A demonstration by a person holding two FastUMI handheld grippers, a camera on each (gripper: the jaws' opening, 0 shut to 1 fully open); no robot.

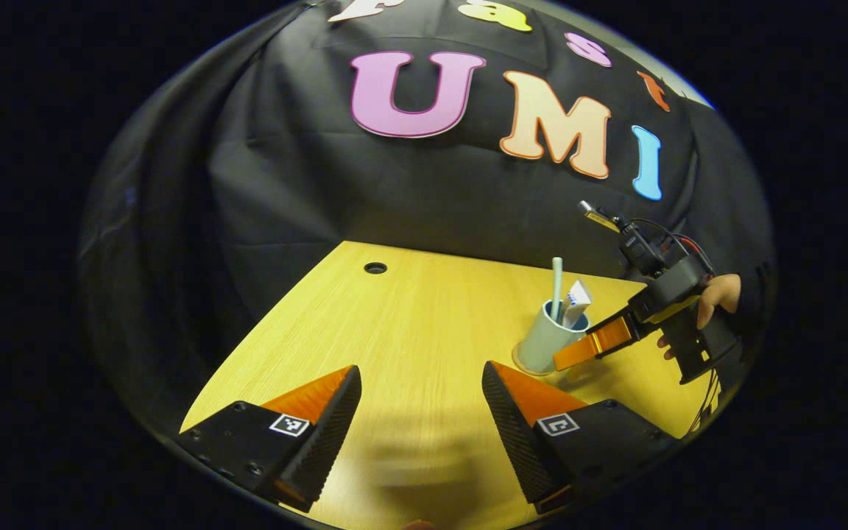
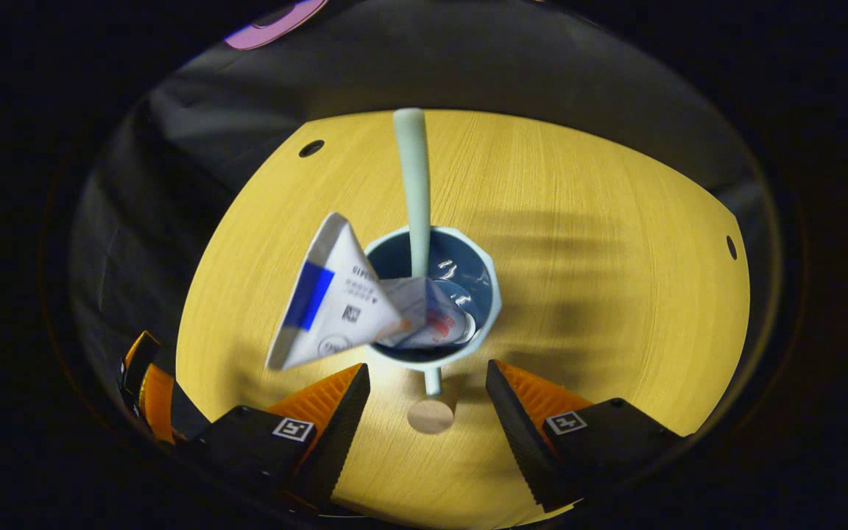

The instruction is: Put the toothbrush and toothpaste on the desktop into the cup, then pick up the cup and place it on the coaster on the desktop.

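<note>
The toothpaste (image 2: 336,302) tube's print is too small to read as it stands with the toothbrush (image 2: 413,184) in the cup (image 2: 486,294) on the desk (image 2: 615,258), the right gripper (image 2: 428,401) jaws wide apart above the coaster (image 2: 431,416), the left gripper (image 1: 420,412) open, empty

Two handheld grippers, pretty DIY-looking rigs

The left gripper (image 1: 420,412) and right gripper (image 2: 428,405) both have wedge-shaped fingers with ribbed inner pads, bolted to chunky black blocks. Each block has small screws (image 1: 238,405) and a square black-and-white marker (image 1: 289,425) stuck on top. Seen from farther off, the right one has a black blocky body with a grip, red and black cables (image 1: 678,239) looping on top, and a bare hand (image 1: 718,294) with no sleeve showing.
</note>
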